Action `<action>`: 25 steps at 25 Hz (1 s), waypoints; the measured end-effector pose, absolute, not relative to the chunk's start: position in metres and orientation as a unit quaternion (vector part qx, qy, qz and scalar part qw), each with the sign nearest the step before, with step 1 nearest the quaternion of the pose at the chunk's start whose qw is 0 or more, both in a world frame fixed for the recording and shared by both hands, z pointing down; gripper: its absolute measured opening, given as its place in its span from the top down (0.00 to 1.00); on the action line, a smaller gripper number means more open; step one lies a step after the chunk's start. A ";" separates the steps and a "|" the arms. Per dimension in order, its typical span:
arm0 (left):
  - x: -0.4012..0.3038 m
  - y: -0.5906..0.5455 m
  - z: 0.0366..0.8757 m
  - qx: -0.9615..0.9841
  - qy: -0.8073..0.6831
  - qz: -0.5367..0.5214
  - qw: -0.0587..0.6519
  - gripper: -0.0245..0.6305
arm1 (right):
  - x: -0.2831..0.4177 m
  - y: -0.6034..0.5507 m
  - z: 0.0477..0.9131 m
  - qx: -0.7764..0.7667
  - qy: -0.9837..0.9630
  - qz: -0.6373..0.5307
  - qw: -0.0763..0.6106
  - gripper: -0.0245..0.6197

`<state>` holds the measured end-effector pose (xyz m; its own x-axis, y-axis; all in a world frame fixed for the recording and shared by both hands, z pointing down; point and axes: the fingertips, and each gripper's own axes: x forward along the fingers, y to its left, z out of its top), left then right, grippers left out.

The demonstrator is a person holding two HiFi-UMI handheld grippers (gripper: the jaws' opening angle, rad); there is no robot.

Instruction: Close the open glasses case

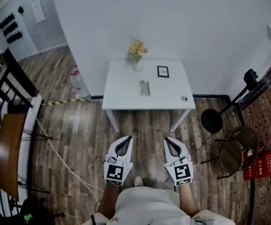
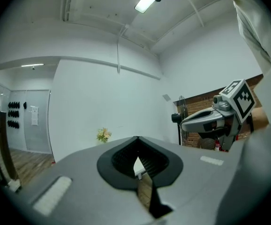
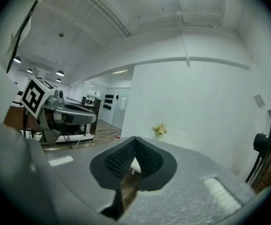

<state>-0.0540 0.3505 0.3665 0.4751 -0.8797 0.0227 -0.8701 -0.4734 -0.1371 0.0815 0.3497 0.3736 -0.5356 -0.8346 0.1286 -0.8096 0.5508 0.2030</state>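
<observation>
Head view: the left gripper and right gripper hang side by side above the wood floor. Each has its jaws pressed together on nothing and carries a black-and-white marker cube. Well ahead, a white table stands against the white wall. The glasses case lies near the table's middle, with a small frame behind it and flowers at the far edge. Print on the red box is too small to read.
</observation>
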 end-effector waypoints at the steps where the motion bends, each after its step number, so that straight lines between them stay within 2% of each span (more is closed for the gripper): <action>1: -0.055 0.345 0.370 -0.858 0.509 -0.050 0.050 0.93 | 0.080 0.345 0.375 0.473 -0.873 -0.058 0.107 0.96; 25: -0.053 0.187 0.384 -0.848 0.525 -0.072 0.027 0.93 | 0.075 0.182 0.385 0.444 -0.888 -0.041 0.109 0.96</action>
